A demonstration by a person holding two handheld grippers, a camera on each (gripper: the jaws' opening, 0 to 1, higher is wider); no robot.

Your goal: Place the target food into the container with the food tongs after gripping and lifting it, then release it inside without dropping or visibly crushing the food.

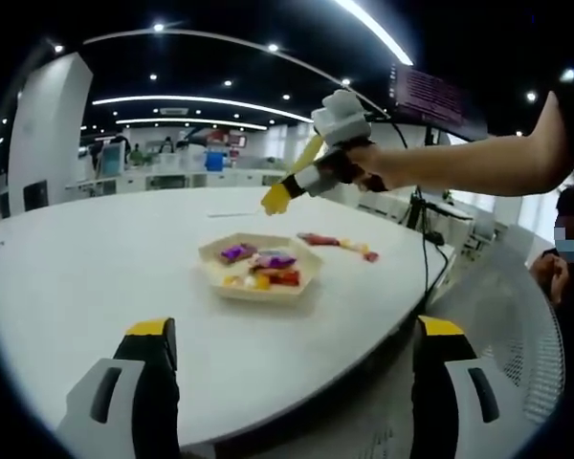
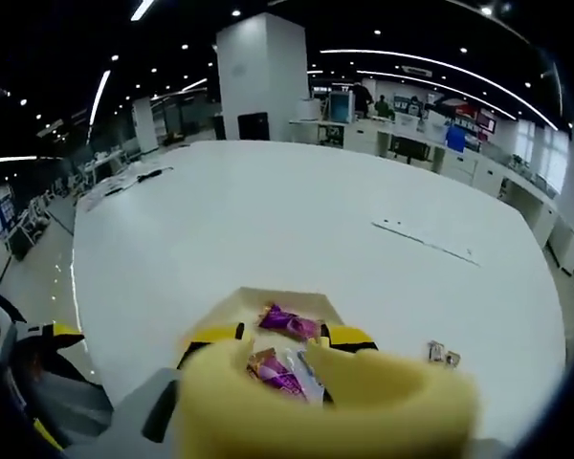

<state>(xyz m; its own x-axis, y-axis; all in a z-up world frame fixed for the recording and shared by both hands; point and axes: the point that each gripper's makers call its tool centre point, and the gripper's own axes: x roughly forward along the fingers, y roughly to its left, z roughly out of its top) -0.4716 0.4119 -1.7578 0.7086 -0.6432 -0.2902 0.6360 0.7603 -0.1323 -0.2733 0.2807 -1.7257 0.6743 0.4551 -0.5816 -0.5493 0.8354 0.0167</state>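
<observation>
Right gripper (image 1: 275, 199), held in a person's hand (image 1: 364, 164), hovers above the round white table (image 1: 96, 277) at 12 o'clock from the shallow hexagonal cardboard tray (image 1: 258, 285); yellow foam food tongs sit in its jaws, their tips close together with nothing seen between them. Whether the jaws themselves are clamped, I cannot tell. Left gripper (image 1: 292, 382) stands wide apart, holding nothing. Inside the tray lie purple, yellow and red wrapped snacks (image 1: 268, 268). More wrapped snacks (image 1: 340, 244) rest on the table at 2 o'clock from the tray. In the right gripper view, the tongs (image 2: 325, 406) curve around a purple packet (image 2: 279, 371), below the tray (image 2: 231, 308)
</observation>
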